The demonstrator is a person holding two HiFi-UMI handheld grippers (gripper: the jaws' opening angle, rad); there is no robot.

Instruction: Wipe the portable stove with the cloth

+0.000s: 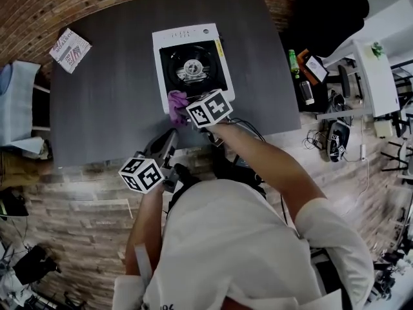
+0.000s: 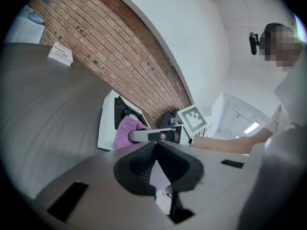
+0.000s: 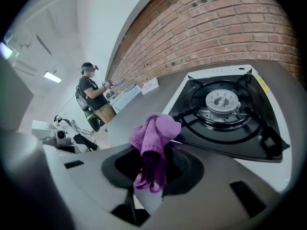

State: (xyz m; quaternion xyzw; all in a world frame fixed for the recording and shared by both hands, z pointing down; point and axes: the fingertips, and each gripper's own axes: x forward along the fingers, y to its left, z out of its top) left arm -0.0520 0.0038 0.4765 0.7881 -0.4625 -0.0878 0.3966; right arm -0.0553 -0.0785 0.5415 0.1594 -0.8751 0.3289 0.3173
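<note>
Purple cloth (image 3: 154, 143), white-and-black stove (image 3: 225, 109)

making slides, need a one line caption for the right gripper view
Right tool shut on a purple cloth at the near edge of the white portable stove

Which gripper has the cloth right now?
The right gripper: its jaws are clamped on the purple cloth at the portable stove's near edge. The left gripper is shut on nothing and sits short of the stove.
</note>
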